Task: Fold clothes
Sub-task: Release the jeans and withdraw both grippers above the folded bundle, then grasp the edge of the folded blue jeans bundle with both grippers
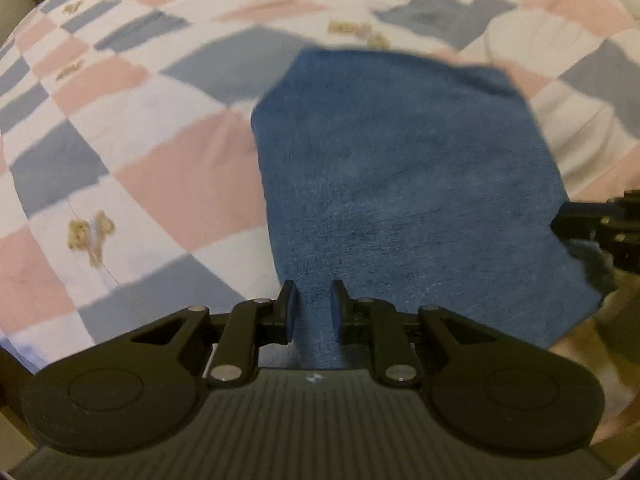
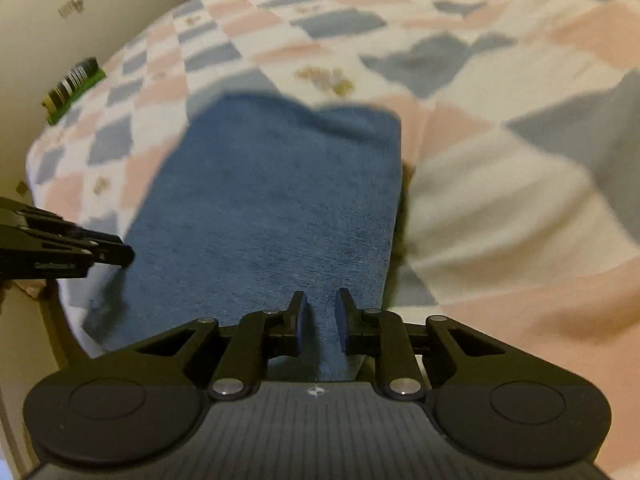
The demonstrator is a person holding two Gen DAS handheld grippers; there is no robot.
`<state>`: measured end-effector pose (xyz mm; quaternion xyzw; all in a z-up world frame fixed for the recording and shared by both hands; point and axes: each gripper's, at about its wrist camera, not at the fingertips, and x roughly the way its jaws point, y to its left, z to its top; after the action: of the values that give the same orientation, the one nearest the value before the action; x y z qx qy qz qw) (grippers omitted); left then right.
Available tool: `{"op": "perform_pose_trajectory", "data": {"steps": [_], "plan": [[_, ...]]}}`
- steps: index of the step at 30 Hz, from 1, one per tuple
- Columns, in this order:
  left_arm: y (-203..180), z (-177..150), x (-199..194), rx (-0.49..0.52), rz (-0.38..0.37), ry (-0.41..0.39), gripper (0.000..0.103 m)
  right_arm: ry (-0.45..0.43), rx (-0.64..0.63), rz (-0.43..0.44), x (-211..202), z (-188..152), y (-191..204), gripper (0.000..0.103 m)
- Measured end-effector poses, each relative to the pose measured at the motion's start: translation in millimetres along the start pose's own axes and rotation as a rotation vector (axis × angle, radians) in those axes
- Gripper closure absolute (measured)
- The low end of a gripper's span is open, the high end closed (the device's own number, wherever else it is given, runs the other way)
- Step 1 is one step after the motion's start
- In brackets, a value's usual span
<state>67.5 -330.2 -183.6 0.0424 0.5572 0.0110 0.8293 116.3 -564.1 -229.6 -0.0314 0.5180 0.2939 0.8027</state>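
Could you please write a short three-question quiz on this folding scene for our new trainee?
1. True or false: the blue cloth lies on a plain white sheet.
2. Which grips the cloth? A) left hand-held gripper only B) right hand-held gripper only C) both
3. Fill in: the checked bedspread is pink, white and ____.

Key: 1 false, it is checked; 2 C, each pinches the near edge; 3 blue-grey.
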Motion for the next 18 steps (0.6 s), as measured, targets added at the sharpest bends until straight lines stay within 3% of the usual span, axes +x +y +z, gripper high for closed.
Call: {"op": "perform_pose_trajectory", "data": {"steps": [4,8,14,18], "plan": [[-2.0,-11.2,4.1,-0.018,0.016,0.026,0.085,-0.011,0.025,-0.003,-9.7,5.6,0.9,0.085],[1.5,-22.4,-2.9,-0.053,0.019,0.032,0.085,-0.008,0.050,-0.038,-26.9,1.0,7.7,0.076],[-11.3,-47.5,-13.2,-0.055,-0.067,0.008,0.085,-0.046,0.029,-0.033,-54.9,-18.6,27.3,0.074],[-25.2,-63.7,-13.6,-0.034,-0.115,-0.001,0.084,0.009,-0.011,-0.070,-37.5,-39.6,27.1,0.074]]}}
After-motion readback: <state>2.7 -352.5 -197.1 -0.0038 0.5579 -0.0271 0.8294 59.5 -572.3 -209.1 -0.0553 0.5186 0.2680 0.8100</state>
